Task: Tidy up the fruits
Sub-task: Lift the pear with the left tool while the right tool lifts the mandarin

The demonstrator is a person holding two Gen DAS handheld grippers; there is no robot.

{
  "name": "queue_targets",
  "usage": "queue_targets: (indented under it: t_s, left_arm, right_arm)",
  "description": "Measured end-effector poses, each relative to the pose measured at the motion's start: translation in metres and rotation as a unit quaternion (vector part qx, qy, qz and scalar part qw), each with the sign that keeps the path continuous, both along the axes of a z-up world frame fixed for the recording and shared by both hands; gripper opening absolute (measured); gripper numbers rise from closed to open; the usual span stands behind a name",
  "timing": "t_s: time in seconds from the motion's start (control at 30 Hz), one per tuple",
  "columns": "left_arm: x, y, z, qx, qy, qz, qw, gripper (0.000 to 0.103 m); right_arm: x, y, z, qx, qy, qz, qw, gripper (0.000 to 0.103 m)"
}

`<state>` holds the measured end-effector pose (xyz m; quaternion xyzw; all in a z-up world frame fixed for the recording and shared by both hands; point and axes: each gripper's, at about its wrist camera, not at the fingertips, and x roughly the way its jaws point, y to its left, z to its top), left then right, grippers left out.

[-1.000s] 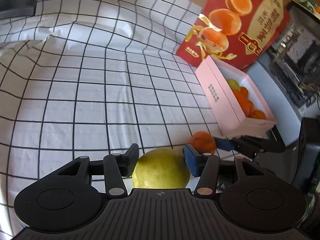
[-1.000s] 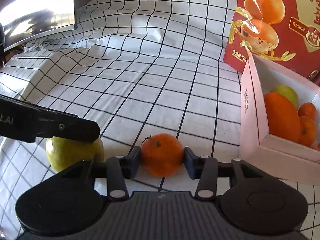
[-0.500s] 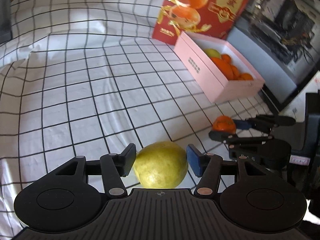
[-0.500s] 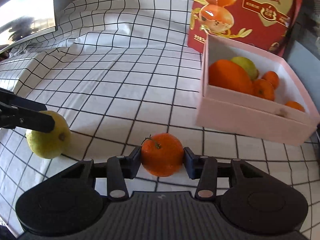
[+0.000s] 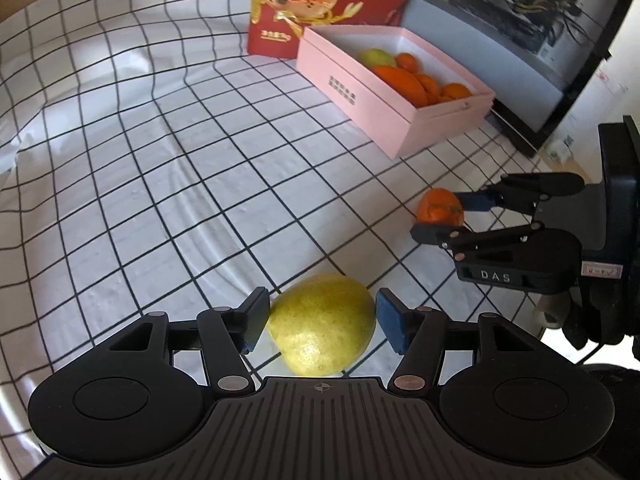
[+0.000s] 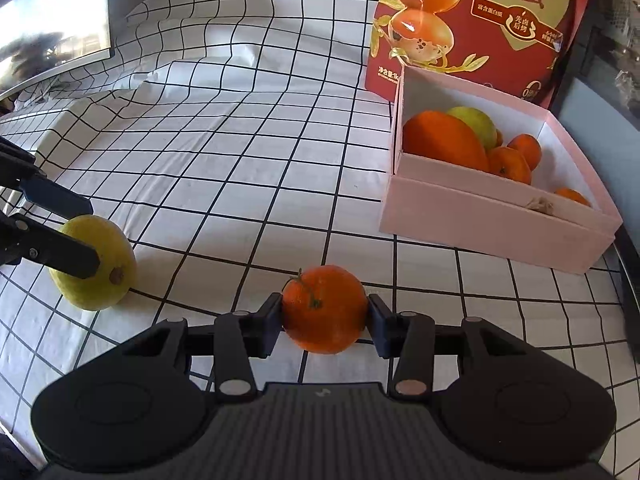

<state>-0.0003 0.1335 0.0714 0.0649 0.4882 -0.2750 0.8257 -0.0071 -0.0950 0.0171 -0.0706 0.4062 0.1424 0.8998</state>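
Two hand-held tools, each gripping a fruit above a black-and-white checked cloth on the bench.

The left tool (image 5: 322, 322) clamps a yellow-green pear (image 5: 322, 326), bottom centre; the right tool (image 6: 323, 319) clamps a round orange tangerine (image 6: 323, 308), lower centre. Both fruits look light, firm and smooth-skinned, best pinched across the widest part. The open pink cardboard box (image 6: 480, 216), partly filled with fruit, sits at right.
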Motion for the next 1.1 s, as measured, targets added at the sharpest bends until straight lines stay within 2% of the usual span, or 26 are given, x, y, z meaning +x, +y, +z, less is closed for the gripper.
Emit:
queue_targets:
  t_s: [0.17,0.23,0.4,0.57,0.67,0.73,0.9,1.03,1.1]
  left_arm:
    - [-0.003,-0.002,-0.005,0.043,0.001,-0.033,0.9985,0.067]
    - [-0.004,0.001,-0.009,0.047,0.003,-0.033,0.9983,0.067]
    - [-0.001,0.004,-0.022,0.032,0.037,-0.027,0.9984,0.058]
    - [0.002,0.001,-0.018,-0.005,0.041,-0.009,0.9991,0.058]
    - [0.001,-0.002,-0.009,0.006,0.046,-0.008,0.9989,0.058]
    - [-0.003,-0.004,0.003,0.018,0.028,-0.012,0.9994,0.058]
    - [0.001,-0.009,0.017,0.01,-0.002,-0.006,0.9999,0.058]
    - [0.004,-0.022,0.009,0.059,-0.029,-0.014,0.9977,0.06]
    - [0.009,-0.02,0.005,0.067,-0.029,-0.009,0.9973,0.061]
  right_arm:
    - [-0.004,0.001,0.001,-0.003,0.0,-0.009,1.0,0.044]
    - [-0.006,0.0,0.002,-0.003,-0.001,-0.013,1.0,0.044]
    - [-0.01,0.0,0.001,-0.002,-0.005,-0.024,1.0,0.045]
    - [-0.009,0.003,0.001,-0.007,-0.005,-0.027,1.0,0.045]
    - [-0.009,0.003,0.0,-0.012,-0.004,-0.027,1.0,0.045]
    - [-0.009,0.002,-0.001,-0.011,-0.002,-0.026,1.0,0.045]
    - [-0.011,-0.002,-0.002,-0.007,0.0,-0.028,1.0,0.046]
    - [-0.01,-0.002,-0.002,-0.009,-0.001,-0.024,1.0,0.046]
    - [-0.009,-0.002,-0.002,-0.007,-0.002,-0.023,1.0,0.047]
